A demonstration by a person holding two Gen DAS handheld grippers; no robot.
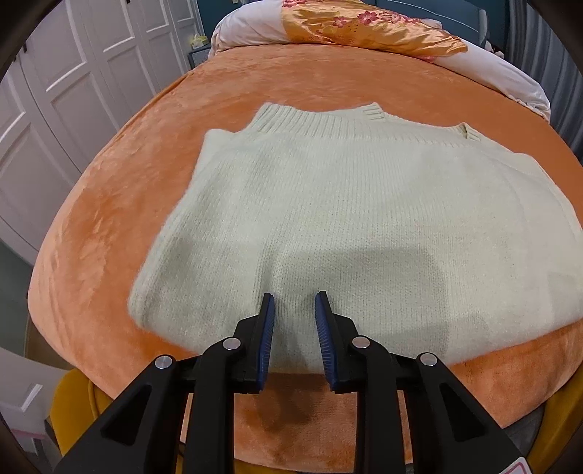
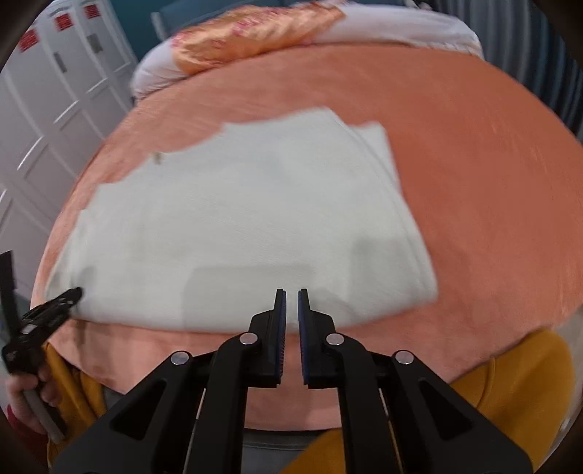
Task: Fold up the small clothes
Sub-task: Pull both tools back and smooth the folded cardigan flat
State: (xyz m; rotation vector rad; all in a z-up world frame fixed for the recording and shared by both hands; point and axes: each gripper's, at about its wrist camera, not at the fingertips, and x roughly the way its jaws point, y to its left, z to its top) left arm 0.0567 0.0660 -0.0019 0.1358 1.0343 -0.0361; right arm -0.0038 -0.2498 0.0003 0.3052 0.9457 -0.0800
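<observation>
White panelled wardrobe doors [image 1: 73, 91] line the left side of the room, and a bed covered in an orange plush blanket [image 1: 120, 189] fills most of both views. At its far end lies a rumpled white duvet [image 1: 251, 29] with a golden satin cover printed with pink flowers [image 1: 364, 29].

On the blanket, near the front edge of the bed, lies a pale cream knitted sweater [image 1: 346, 218] — folded into a broad rectangle, its ribbed hem band at the far side and the smooth folded edge toward the cameras. In the right wrist view the same sweater [image 2: 237, 218] looks blurred, its right side showing stacked layers.

The left claw [image 1: 294, 296] points down at the near part of the sweater, its blue ribbed pads a little apart with only knit surface seen behind the gap; nothing is pinched between them, so it stands slightly open and empty. In the right wrist view this claw [image 2: 71, 293] shows at the left edge, its tip at the sweater's near left corner, with the person's hand [image 2: 29, 397] on its handle; whether it touches the knit I cannot tell.

The right claw [image 2: 291, 291] hovers over the near edge of the sweater — its pads drawn almost together, a thin slit left, holding nothing.

Mustard-yellow fabric [image 2: 510, 383] shows below the bed edge.
</observation>
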